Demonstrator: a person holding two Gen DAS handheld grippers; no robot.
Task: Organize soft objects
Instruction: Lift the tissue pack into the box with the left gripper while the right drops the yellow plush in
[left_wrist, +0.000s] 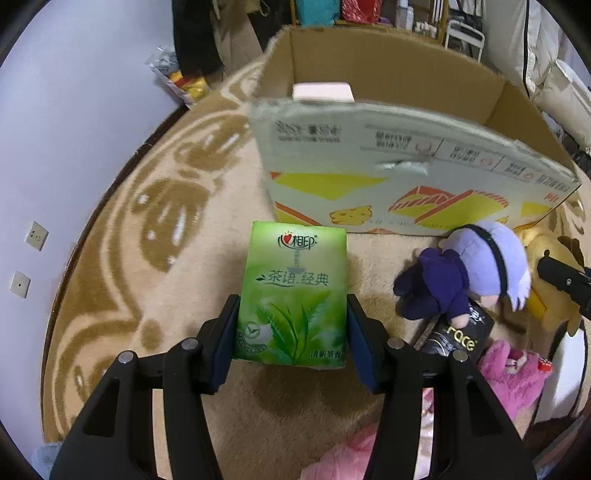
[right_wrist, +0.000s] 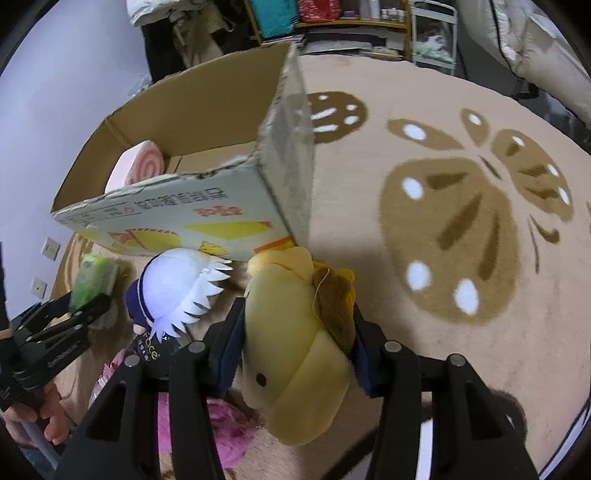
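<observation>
A: In the left wrist view, the left gripper (left_wrist: 291, 332) pinches the green plastic-wrapped tissue pack (left_wrist: 291, 295) at lower centre, both pads pressed on its sides near the bottom edge. The open printed cardboard box (left_wrist: 406, 173) stands just above it in the frame.

B: The risk there?

A: The grip sits low on the pack, so I judge it could tip or slide out on the way over the box's near wall. That wall is tall; a low carry would knock the pack against it.

B: And to the right of the pack?

A: The purple-and-lilac plush doll (left_wrist: 461, 273) lies on a black can (left_wrist: 458, 336), beside a pink fluffy toy (left_wrist: 513, 369). A careless swing could scatter them.

B: The right wrist view?

A: The right gripper (right_wrist: 299, 350) squeezes the yellow plush dog with brown ears (right_wrist: 295, 332) at lower centre. Its body bulges below the pads, so it may sag loose.

B: Anything else?

A: A pink swirl-patterned cushion (right_wrist: 140, 166) already lies in the box at upper left. 2 loads heading there together could collide at the rim.
</observation>
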